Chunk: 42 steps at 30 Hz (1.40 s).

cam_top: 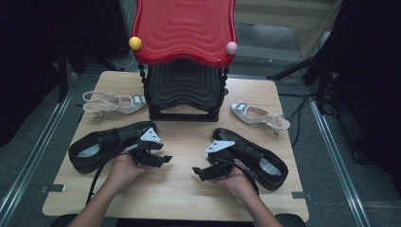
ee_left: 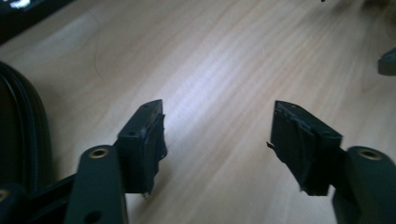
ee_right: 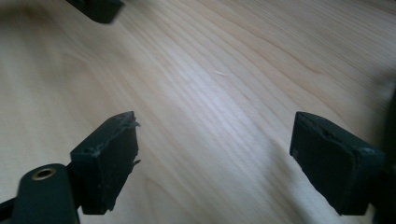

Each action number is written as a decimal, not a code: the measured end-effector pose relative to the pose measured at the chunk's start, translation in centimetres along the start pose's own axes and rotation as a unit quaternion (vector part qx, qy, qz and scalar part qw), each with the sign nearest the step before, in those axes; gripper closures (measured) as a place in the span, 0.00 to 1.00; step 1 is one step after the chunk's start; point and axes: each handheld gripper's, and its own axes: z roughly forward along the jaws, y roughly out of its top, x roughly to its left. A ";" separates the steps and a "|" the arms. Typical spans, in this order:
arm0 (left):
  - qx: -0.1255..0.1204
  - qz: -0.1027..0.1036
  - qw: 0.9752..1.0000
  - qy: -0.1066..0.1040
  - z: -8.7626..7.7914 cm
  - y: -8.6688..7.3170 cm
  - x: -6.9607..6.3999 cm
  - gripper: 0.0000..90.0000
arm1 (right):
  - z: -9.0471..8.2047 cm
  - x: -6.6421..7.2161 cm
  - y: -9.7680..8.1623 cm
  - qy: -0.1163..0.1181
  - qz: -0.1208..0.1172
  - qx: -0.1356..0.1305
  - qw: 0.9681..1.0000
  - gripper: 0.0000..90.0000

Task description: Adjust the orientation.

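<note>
on the wooden table (cam_top: 179, 198), each hand-held gripper, left (cam_top: 163, 160) and right (cam_top: 197, 173), gapes empty between black shoes (cam_top: 101, 146).

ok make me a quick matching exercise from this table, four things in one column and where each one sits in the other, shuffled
Things:
1. left black shoe
2. right black shoe
3. yellow ball
4. pink ball

Places, as the high view shows them:
A. on the red top's right corner
B. on the table beside the left gripper
C. on the red top's left corner
D. on the table beside the right gripper

Pairs: 1-B, 2-D, 3-C, 4-A
</note>
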 end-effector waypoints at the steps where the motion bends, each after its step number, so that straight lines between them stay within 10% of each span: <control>1: 0.001 0.009 1.000 0.001 -0.3 0.0 -0.2 0.45 | -0.1 0.2 0.1 -0.005 -0.002 -0.001 1.000 0.23; 16: 0.003 -0.021 0.999 -0.041 -1.4 0.1 0.5 0.51 | -1.6 0.4 1.1 -0.003 -0.023 -0.039 0.999 0.59; 42: 0.017 -0.017 0.999 -0.038 -4.4 0.0 1.3 0.51 | -2.0 0.7 1.4 0.014 -0.037 -0.032 0.999 0.62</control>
